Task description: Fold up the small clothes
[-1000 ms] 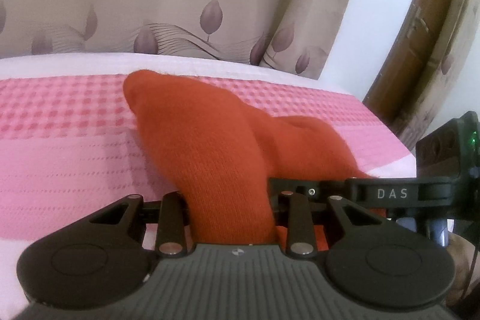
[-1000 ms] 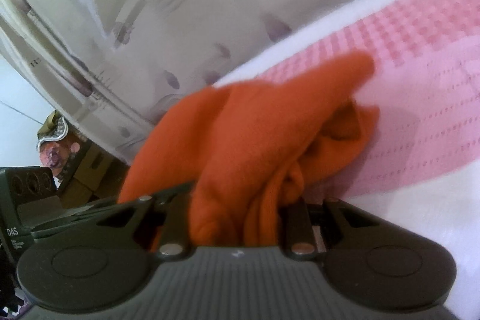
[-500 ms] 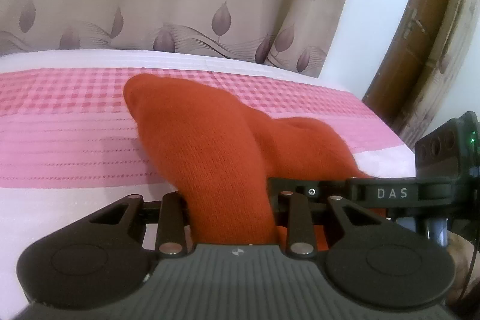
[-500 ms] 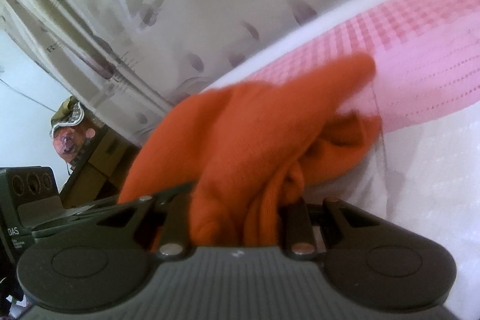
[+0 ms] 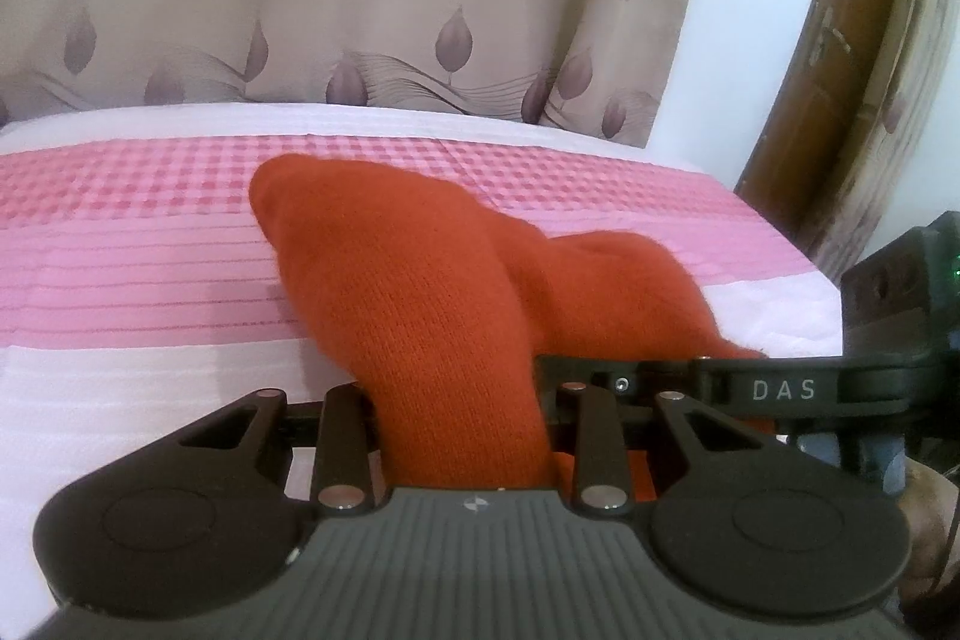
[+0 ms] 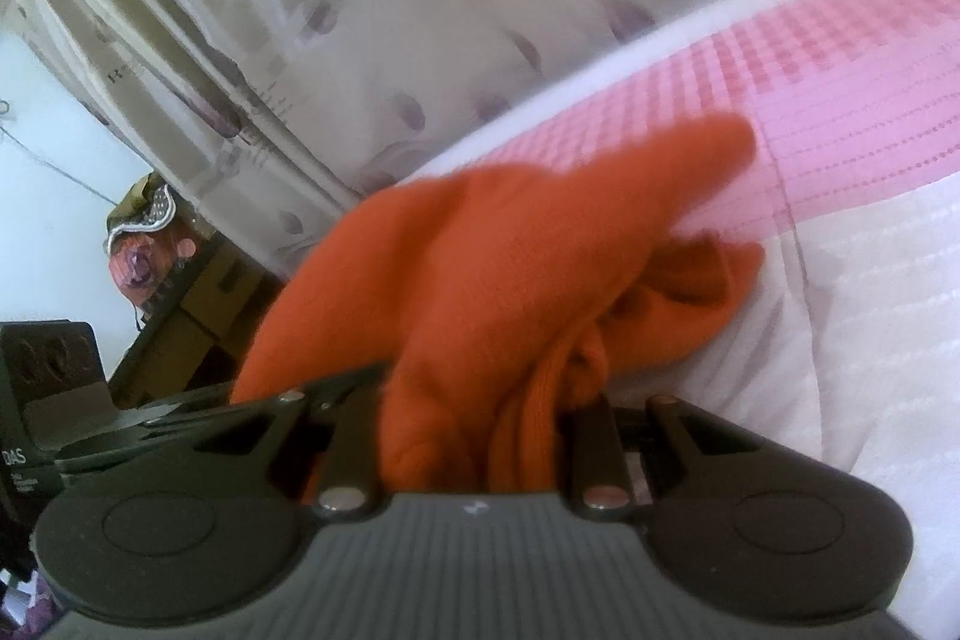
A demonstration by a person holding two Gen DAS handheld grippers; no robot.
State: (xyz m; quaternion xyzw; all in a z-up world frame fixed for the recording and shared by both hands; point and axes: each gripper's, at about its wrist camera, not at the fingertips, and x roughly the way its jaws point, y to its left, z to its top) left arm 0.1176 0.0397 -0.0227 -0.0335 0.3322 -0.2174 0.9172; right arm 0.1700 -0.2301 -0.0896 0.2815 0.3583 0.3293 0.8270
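An orange knit garment (image 5: 420, 292) hangs bunched between both grippers above the bed. In the left wrist view my left gripper (image 5: 462, 400) is shut on a thick fold of it, and the cloth hides the fingertips. The right gripper's body (image 5: 780, 388), marked DAS, sits close on the right, with the garment (image 6: 510, 268) running over to it. In the right wrist view my right gripper (image 6: 474, 400) is shut on a crumpled edge of the same cloth. One pointed corner sticks out to the upper right. The left gripper's body (image 6: 54, 400) shows at the left edge.
The bed has a white sheet (image 5: 120, 400) with a pink checked and striped band (image 5: 120, 232) across it. A beige leaf-print curtain (image 5: 360, 10) hangs behind the bed. A brown wooden door frame (image 5: 798, 88) stands at the right. A cardboard box (image 6: 198, 304) sits beside the bed.
Both grippers have drawn back together across the bed with the garment still held. The pink band has receded and more white sheet shows beneath. The grips look unchanged.
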